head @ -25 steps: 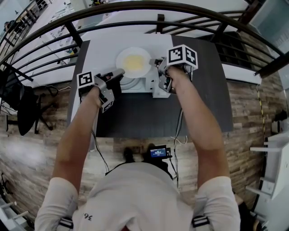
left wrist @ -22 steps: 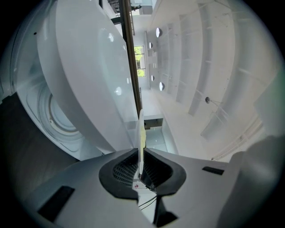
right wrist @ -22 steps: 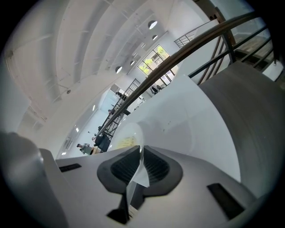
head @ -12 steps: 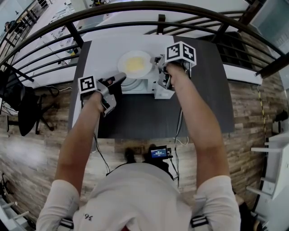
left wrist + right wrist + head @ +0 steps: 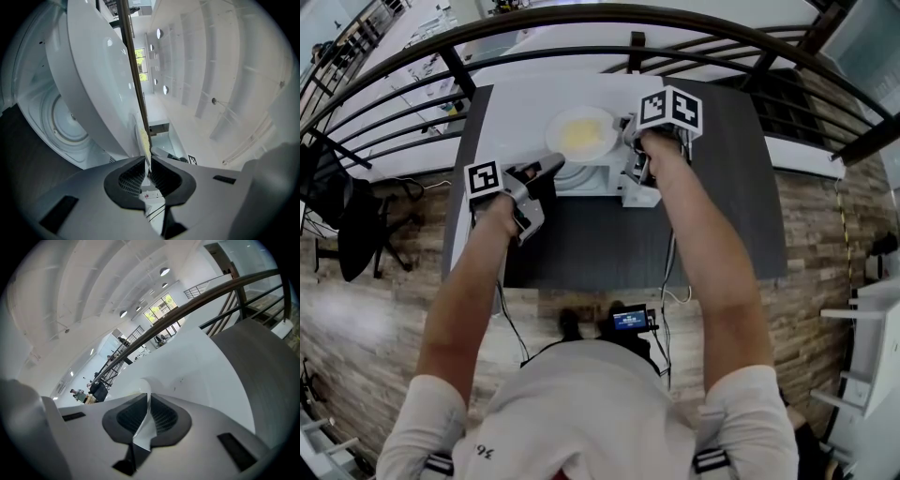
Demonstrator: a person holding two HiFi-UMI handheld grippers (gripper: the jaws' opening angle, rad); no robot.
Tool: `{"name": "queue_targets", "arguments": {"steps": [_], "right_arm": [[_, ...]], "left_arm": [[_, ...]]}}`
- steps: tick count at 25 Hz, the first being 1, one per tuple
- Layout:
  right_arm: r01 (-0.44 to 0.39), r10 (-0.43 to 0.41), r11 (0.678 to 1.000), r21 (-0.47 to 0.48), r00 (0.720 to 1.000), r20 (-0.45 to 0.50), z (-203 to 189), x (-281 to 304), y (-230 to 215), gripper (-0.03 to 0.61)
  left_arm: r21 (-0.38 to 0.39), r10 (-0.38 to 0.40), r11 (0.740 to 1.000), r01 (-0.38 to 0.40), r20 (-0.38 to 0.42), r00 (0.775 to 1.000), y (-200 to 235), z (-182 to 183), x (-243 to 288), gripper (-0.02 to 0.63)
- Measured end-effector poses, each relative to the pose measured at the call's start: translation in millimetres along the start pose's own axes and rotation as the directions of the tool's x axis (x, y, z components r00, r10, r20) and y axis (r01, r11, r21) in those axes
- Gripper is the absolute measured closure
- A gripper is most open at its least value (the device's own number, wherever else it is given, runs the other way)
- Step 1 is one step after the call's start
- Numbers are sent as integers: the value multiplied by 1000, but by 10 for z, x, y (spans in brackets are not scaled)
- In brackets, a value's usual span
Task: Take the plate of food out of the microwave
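Note:
A white plate with yellow food on it hangs in front of the open white microwave, held by its rim from both sides. My left gripper is shut on the plate's near-left rim. In the left gripper view the plate stands edge-on, with the food just past my shut left gripper. My right gripper is shut on the right rim. The right gripper view shows a thin white edge of the plate pinched in my right gripper.
The microwave's glass turntable lies bare inside the cavity, low on the left. The microwave stands on a dark grey table beside a dark curved railing. A black chair is on the floor at the left.
The plate has shifted a little up and to the right in the head view, and both grippers went with it, still shut on its rim.

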State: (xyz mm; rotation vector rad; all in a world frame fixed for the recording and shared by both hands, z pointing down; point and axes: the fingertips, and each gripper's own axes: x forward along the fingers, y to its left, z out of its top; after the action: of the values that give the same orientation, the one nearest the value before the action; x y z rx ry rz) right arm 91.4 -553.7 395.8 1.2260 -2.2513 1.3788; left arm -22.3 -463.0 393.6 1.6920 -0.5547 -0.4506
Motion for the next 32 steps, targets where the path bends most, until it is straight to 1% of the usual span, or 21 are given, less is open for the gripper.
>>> {"name": "queue_targets", "arguments": {"steps": [3,6,10,15,20,25,28,30,32], "right_arm": [[26,-26,1000,-16,1000,13,30,10,-22,560],[54,-54,998,-22,998,24,74,24,-51,560],[105,-104,994,-20,993,50,152,7,-135,560],[139,-137,990,-28,989,62,199,23,-198,560],[174,-171,985,-23,980,98,279,15,-240,560],[221,-215,975,-22,965,153,386,-15,-299,560],[250,-237,966,-63,958,163,470,66,-320,560],[273,-254,955,-119,955,157,525,156,-289,560],[303,-276,934,-191,948,157,534,163,-276,560]], "left_arm": [[-5,-1,1000,1,9,1000,14,5,8,592],[-5,1,1000,-1,35,999,9,59,15,592],[27,-23,999,21,46,999,-85,95,21,592],[67,-47,997,45,35,998,-133,82,49,592],[136,-82,988,76,36,996,-243,70,78,592],[216,-78,974,72,22,997,-297,-5,93,592],[254,-87,964,84,0,996,-300,-15,143,592],[272,-107,957,105,-8,994,-339,33,169,592],[301,-131,945,128,-11,991,-420,7,187,592]]}}
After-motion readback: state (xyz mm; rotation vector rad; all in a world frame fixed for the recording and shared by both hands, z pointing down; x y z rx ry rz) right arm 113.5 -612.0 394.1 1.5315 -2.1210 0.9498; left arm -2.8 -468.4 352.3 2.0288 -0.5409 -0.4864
